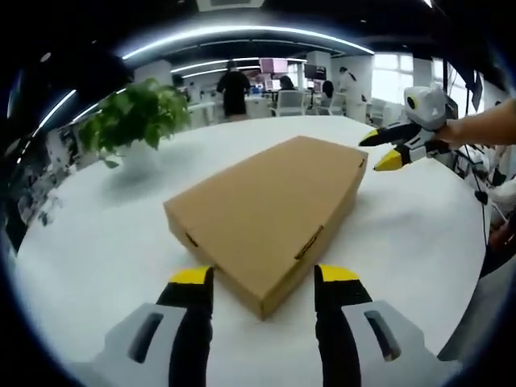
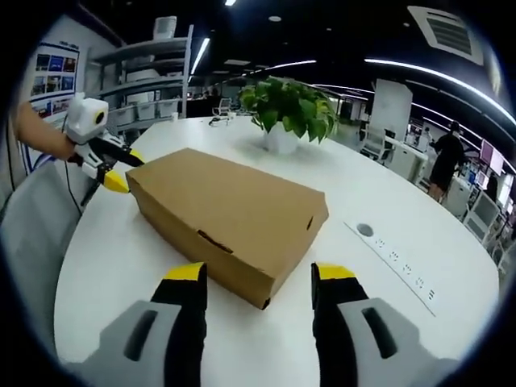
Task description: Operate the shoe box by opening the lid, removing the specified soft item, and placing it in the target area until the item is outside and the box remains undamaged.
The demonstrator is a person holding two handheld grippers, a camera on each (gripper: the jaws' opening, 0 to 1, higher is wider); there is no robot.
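A closed brown cardboard shoe box [image 1: 270, 205] lies flat on the white round table [image 1: 97, 250], its lid down. My left gripper [image 1: 264, 276] is open, and its yellow-tipped jaws straddle the box's near corner without touching it. At the box's far end my right gripper [image 1: 377, 151] hovers open, held by a person's hand. From the right gripper view the same box [image 2: 230, 214] points a corner between the open jaws of the right gripper [image 2: 260, 272]. The left gripper [image 2: 127, 171] sits open at the box's far left corner.
A leafy plant in a white pot [image 2: 284, 113] stands on the table beyond the box; the same plant [image 1: 133, 117] is at the back left. A row of sockets [image 2: 395, 260] is set in the tabletop. Office desks, chairs and people are behind.
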